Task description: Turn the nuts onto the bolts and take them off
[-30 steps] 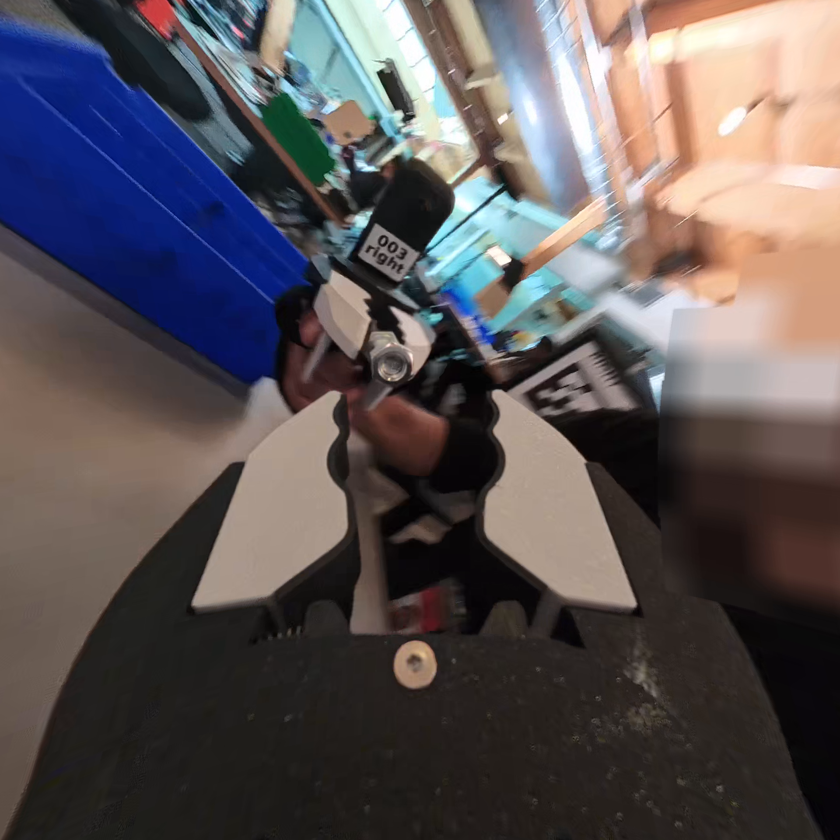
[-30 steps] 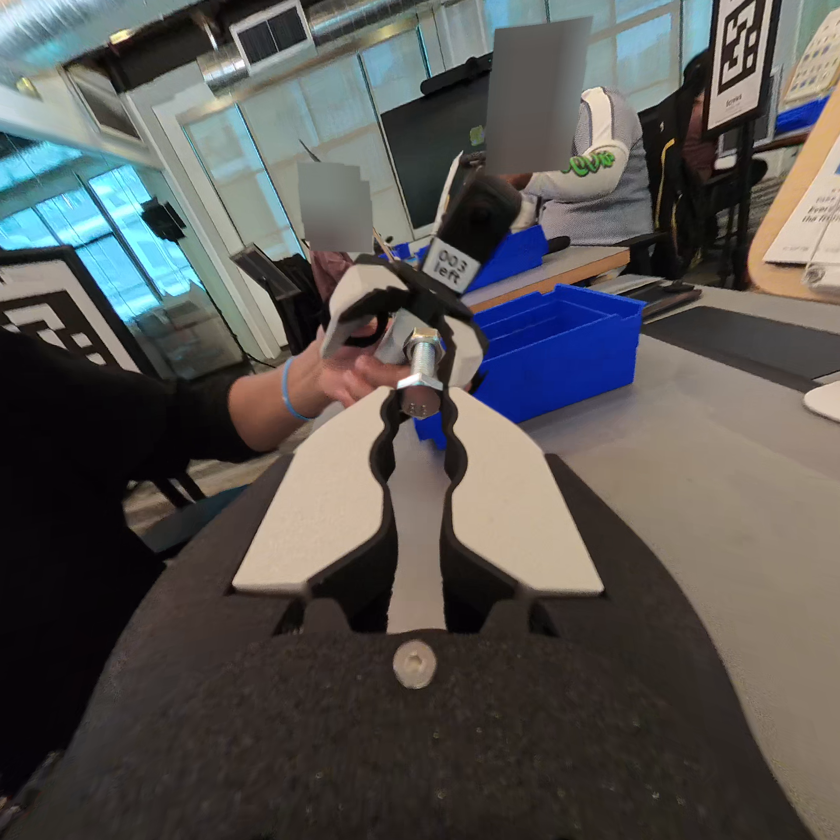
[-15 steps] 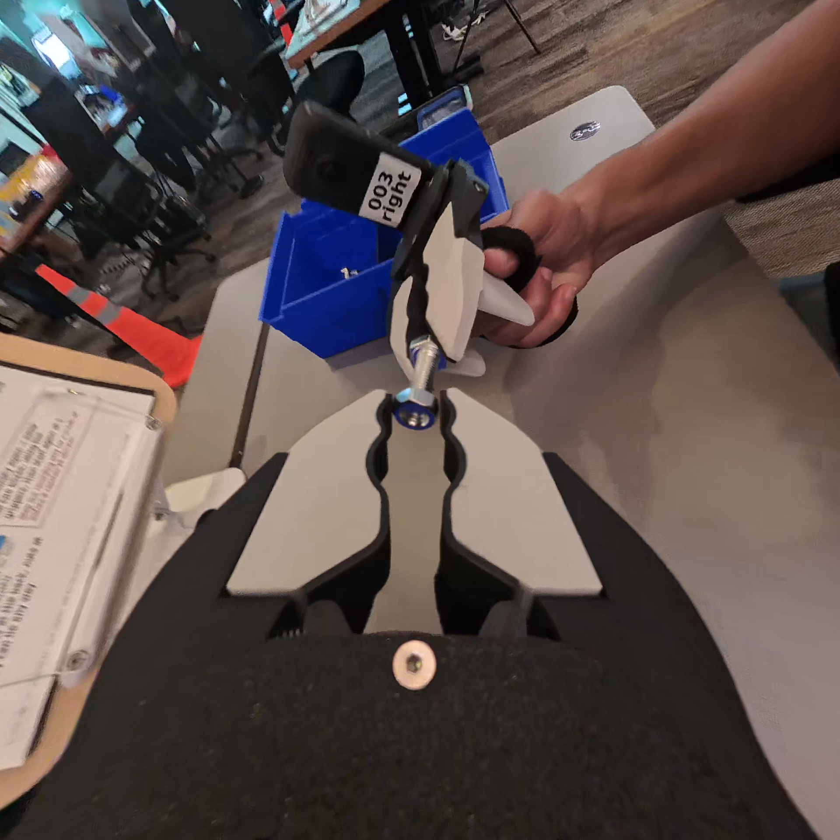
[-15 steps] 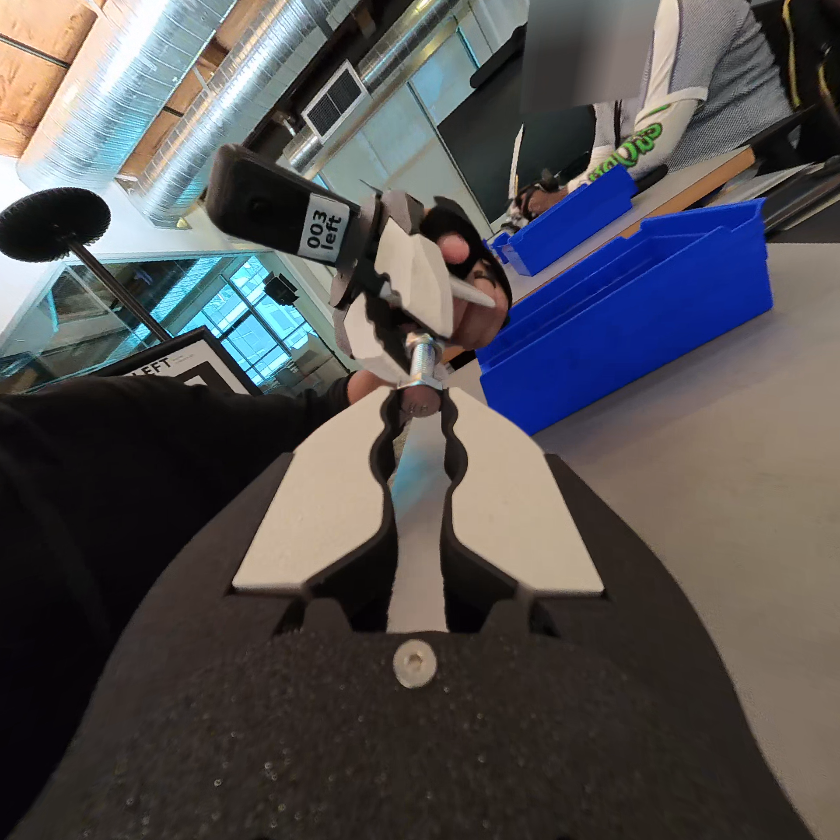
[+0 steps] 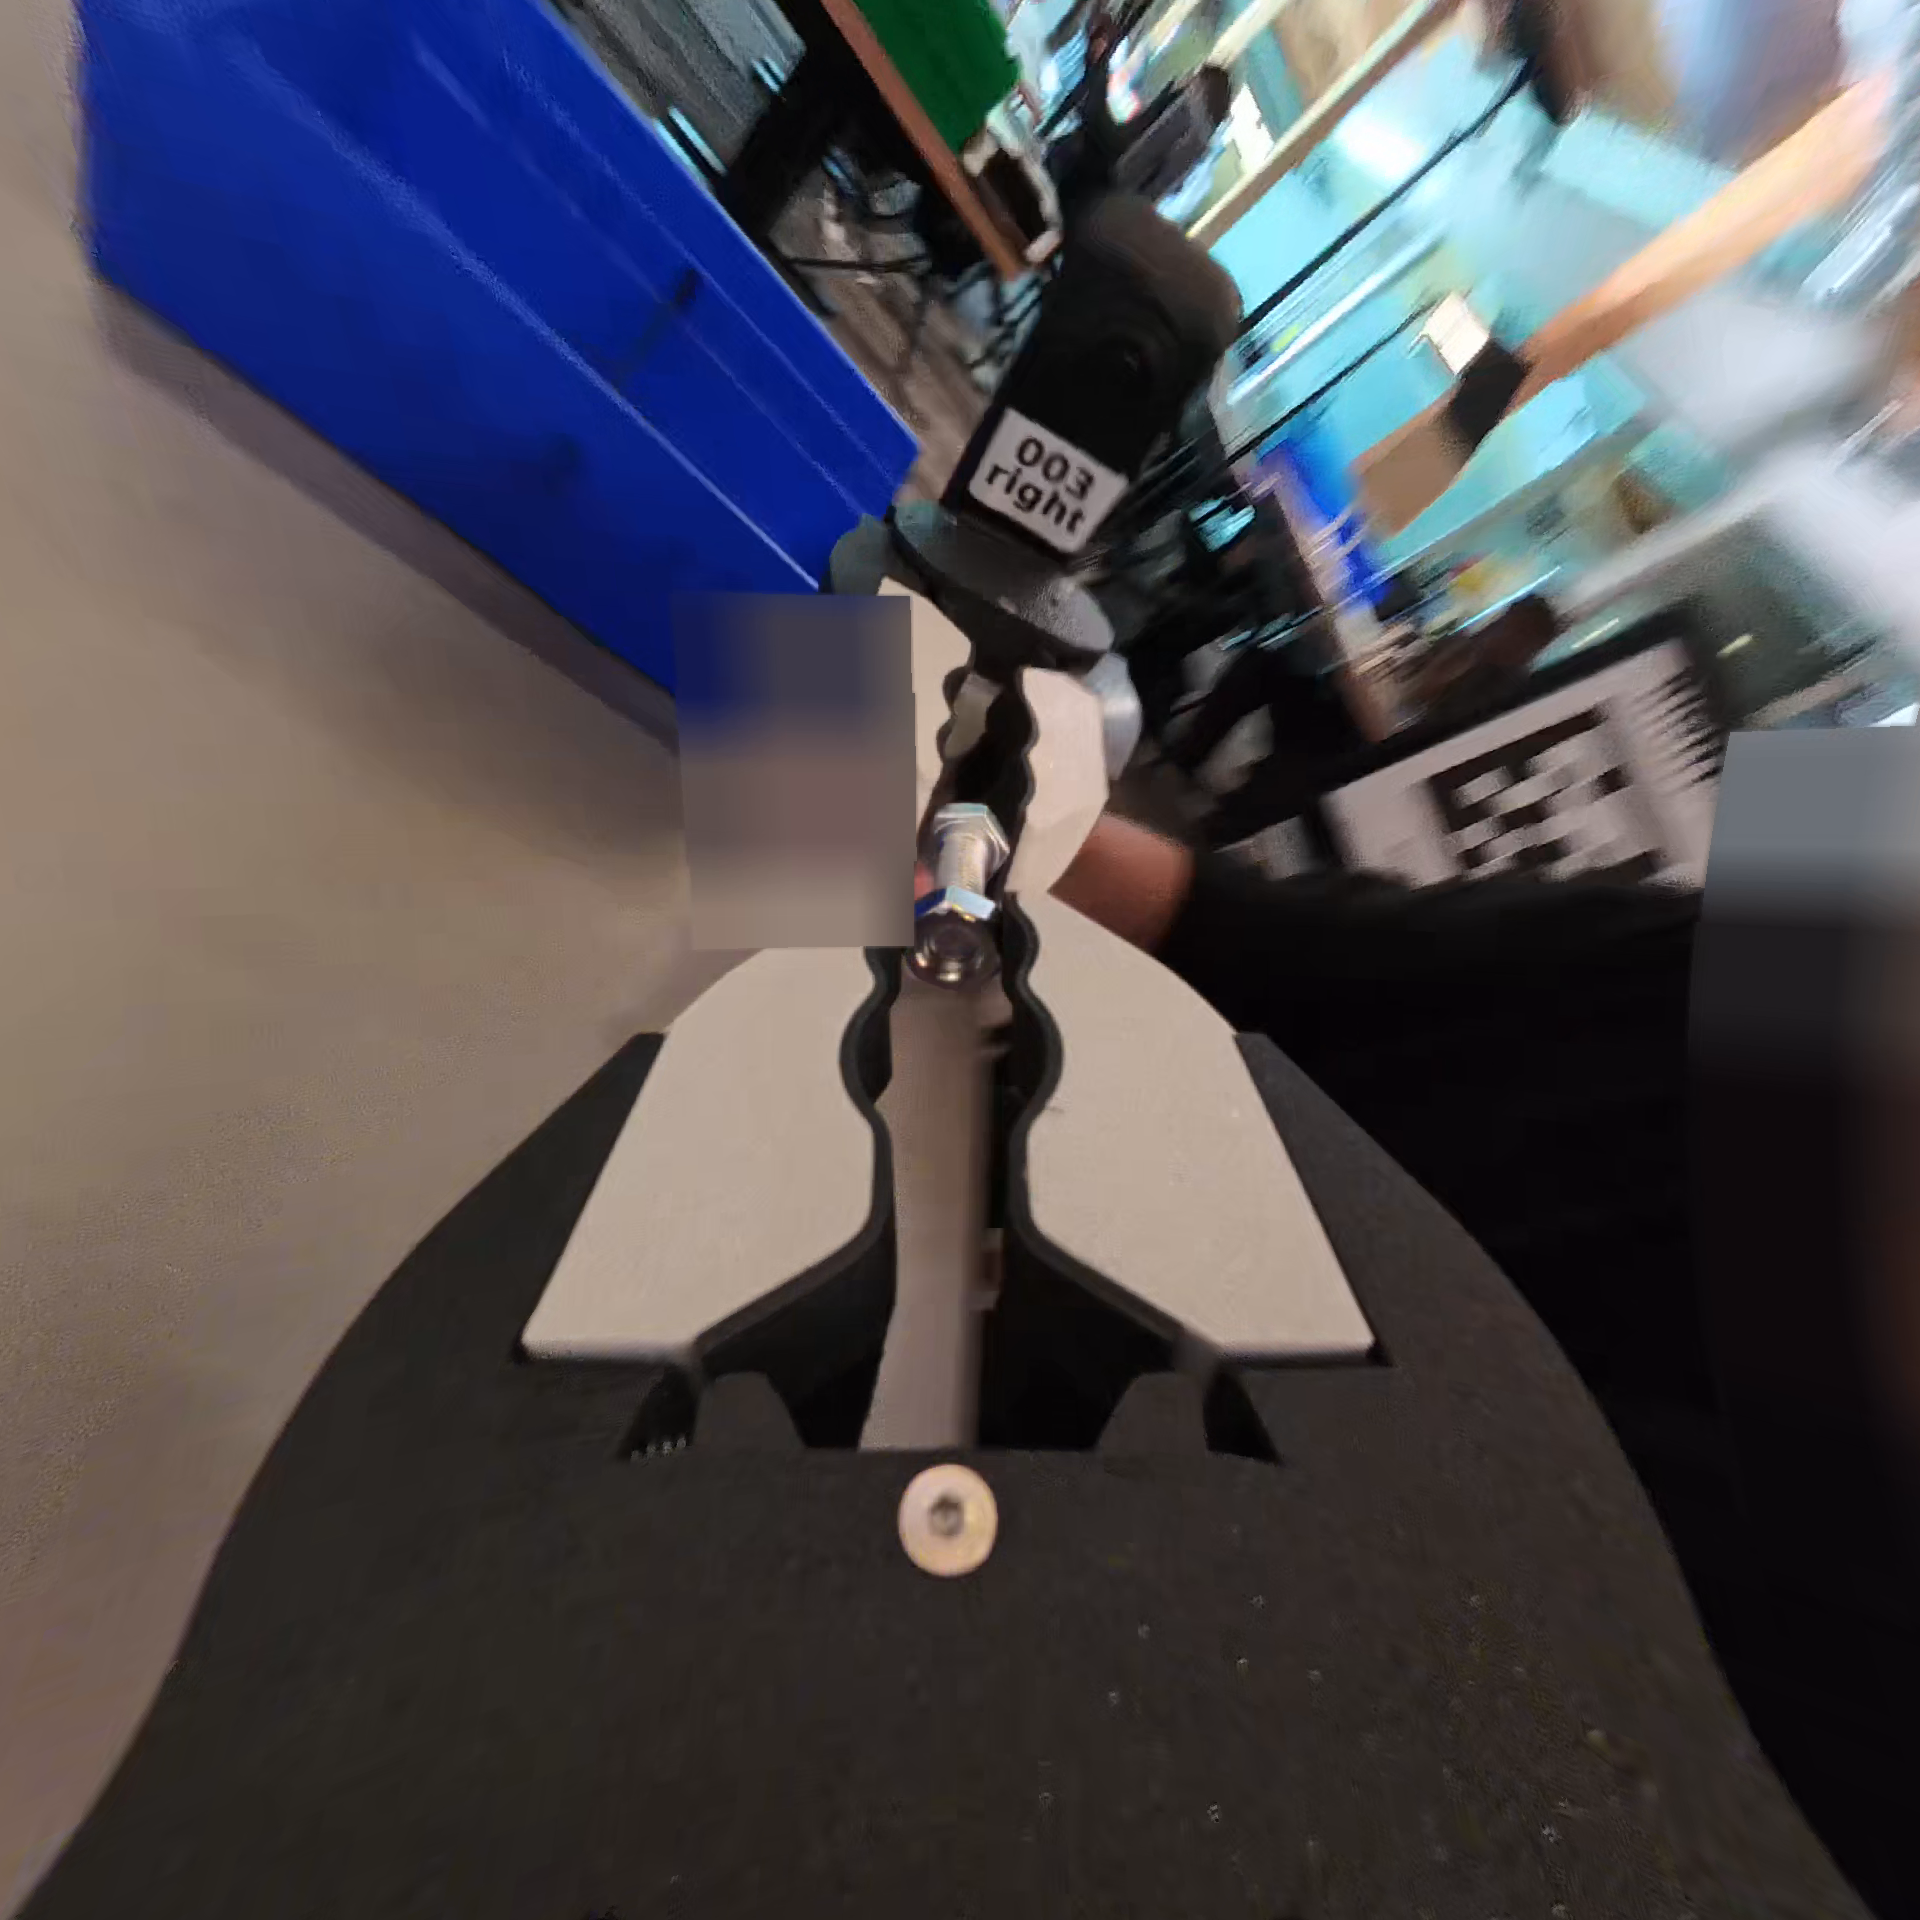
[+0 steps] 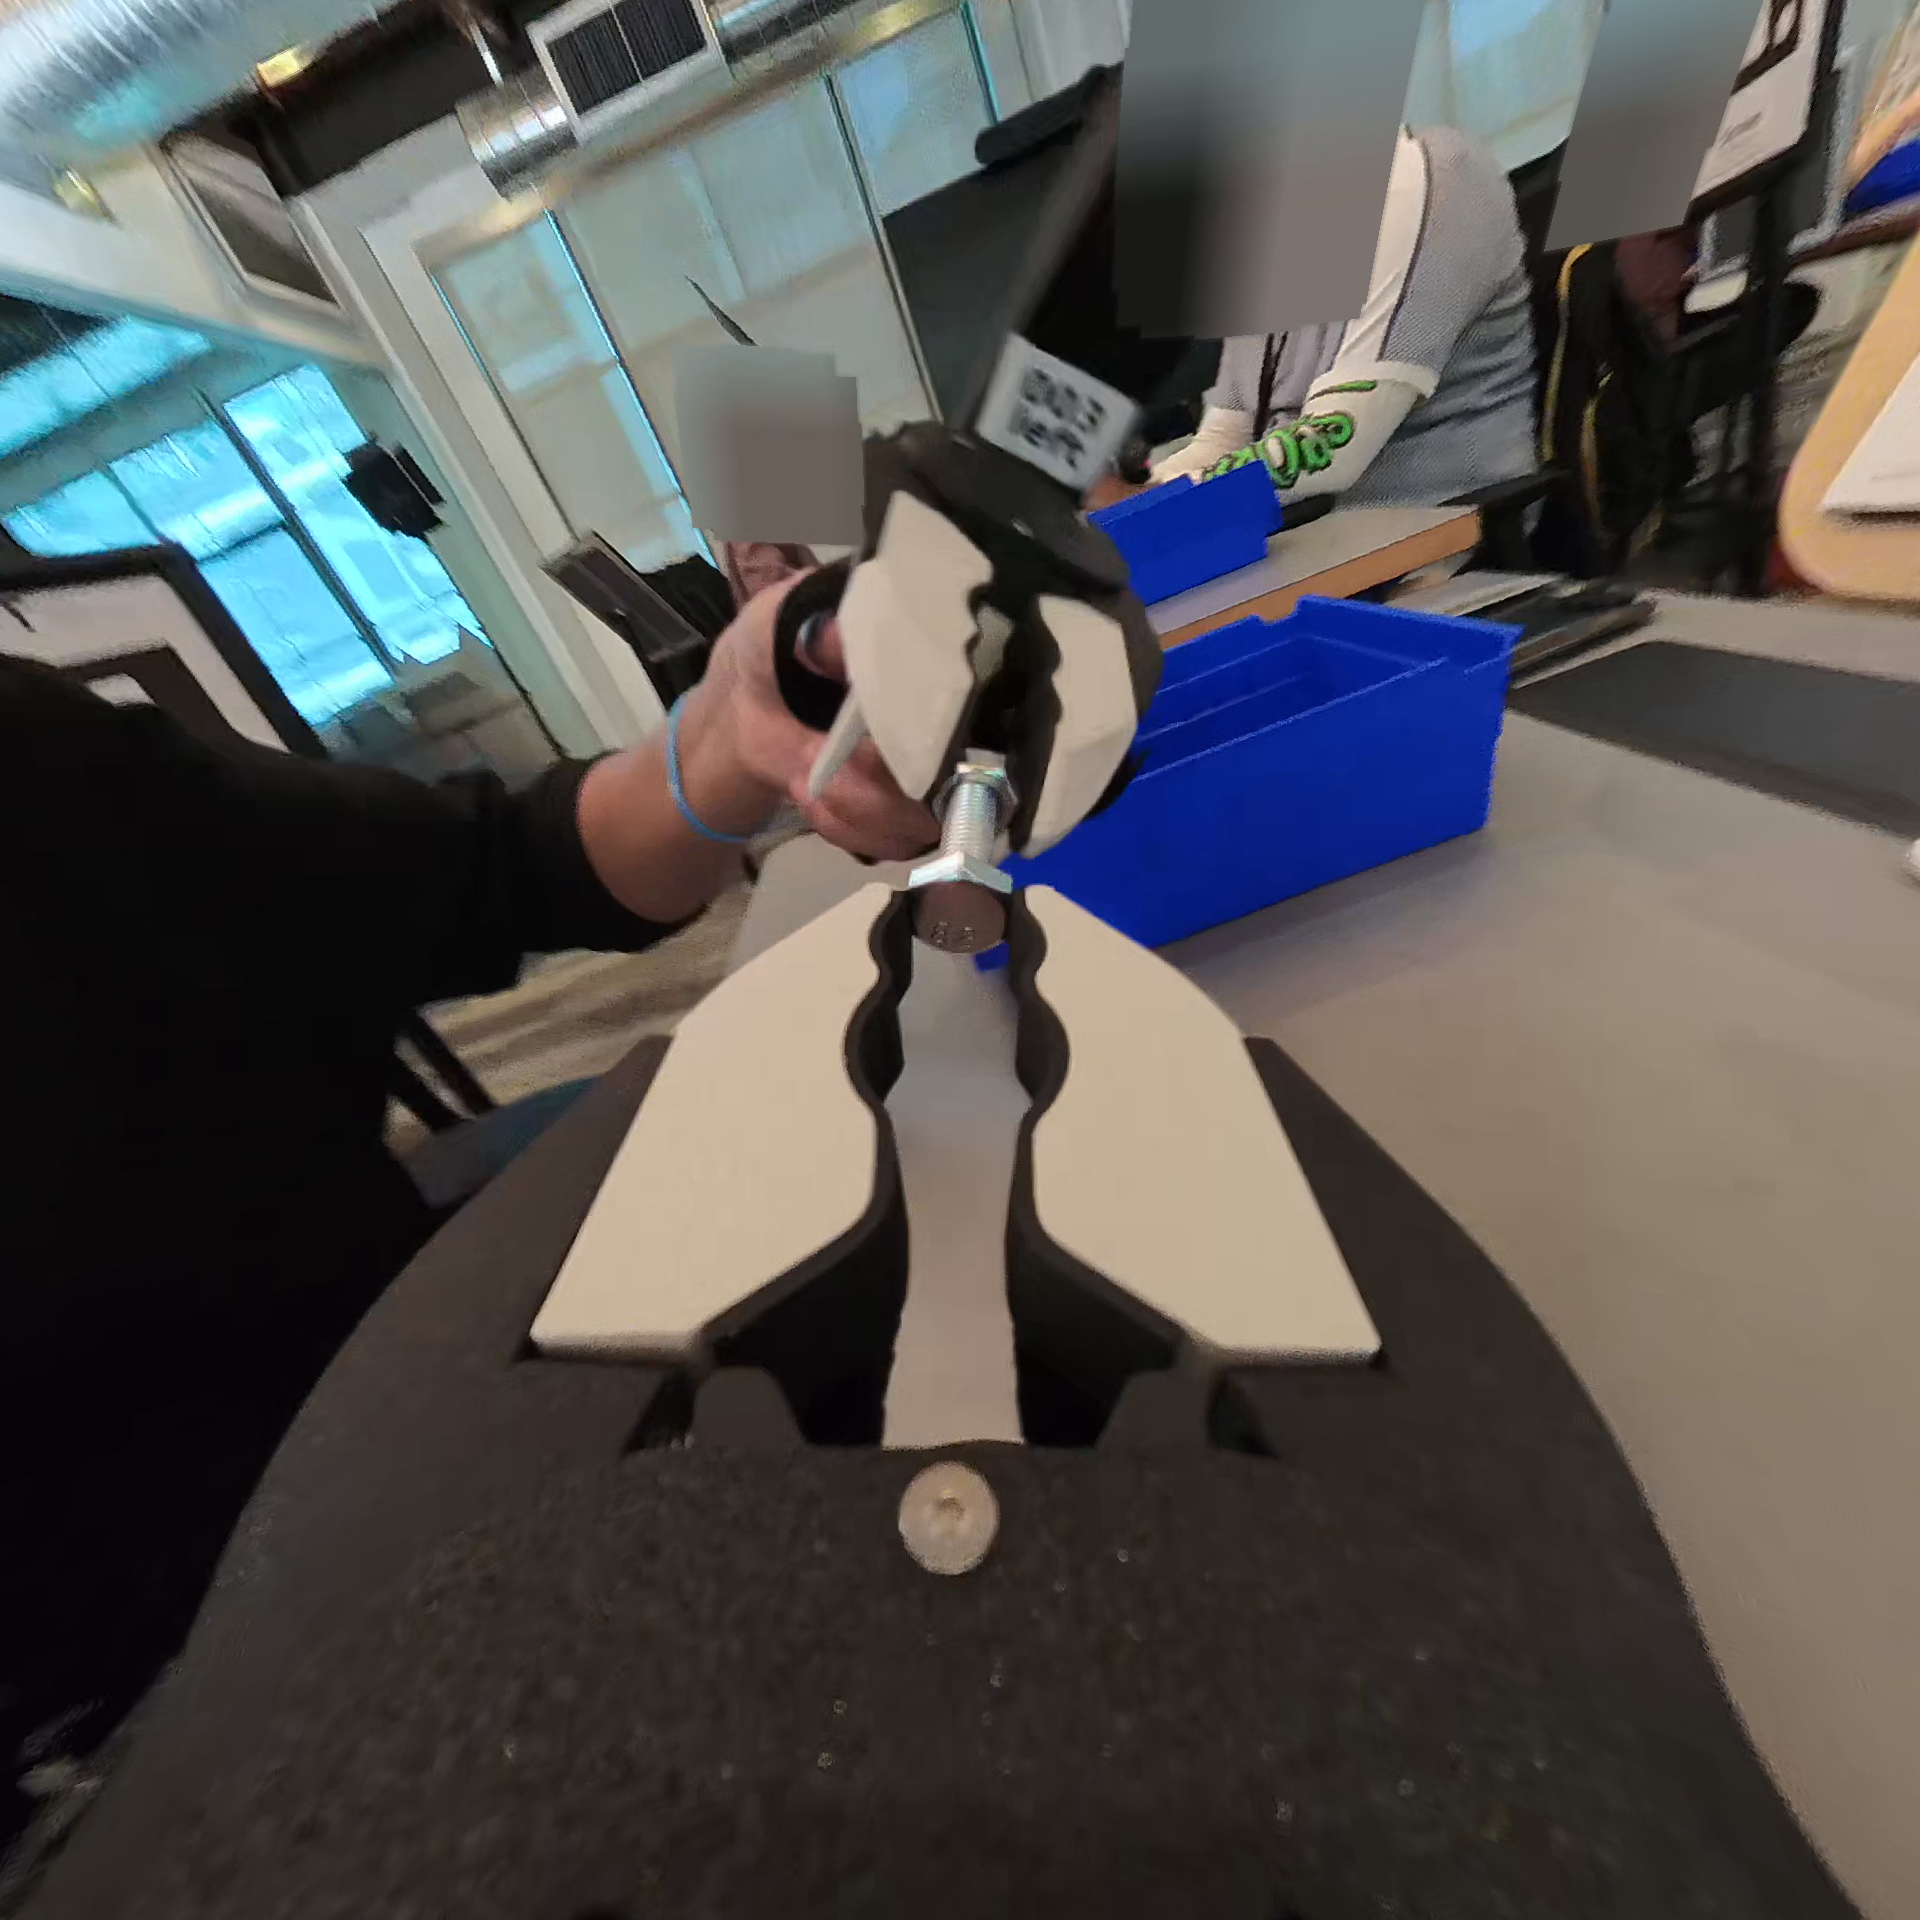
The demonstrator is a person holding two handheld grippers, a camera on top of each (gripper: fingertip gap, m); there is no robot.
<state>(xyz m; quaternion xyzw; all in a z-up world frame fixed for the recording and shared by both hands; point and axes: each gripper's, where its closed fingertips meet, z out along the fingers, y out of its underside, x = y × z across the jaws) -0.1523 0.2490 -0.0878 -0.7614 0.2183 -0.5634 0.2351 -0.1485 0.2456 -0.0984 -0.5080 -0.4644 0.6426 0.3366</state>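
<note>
My right tongs [image 6: 956,925] are pinching the head of the bolt [image 6: 966,826]. My left tongs [image 5: 948,956] are clamped on the nut [image 6: 971,777], and both are held in the air above the desk [image 6: 1558,1039]. The nut is on the thread with bare thread showing between it and the head, so I judge the turning half done. I can't tell which way it is travelling. I count one bolt, one nut and one blue bin [image 6: 1299,769] nearby, and I can't see into it.

an open-plan lab or workshop office, ducts [image 6: 582,94] running bare overhead, glass walls [image 6: 343,499] letting light in, grey tables [image 6: 1558,1039] carrying blue bins [image 6: 1299,790], a marker board [image 5: 1527,790] standing by, a person [image 6: 1434,395] sitting at another table
</note>
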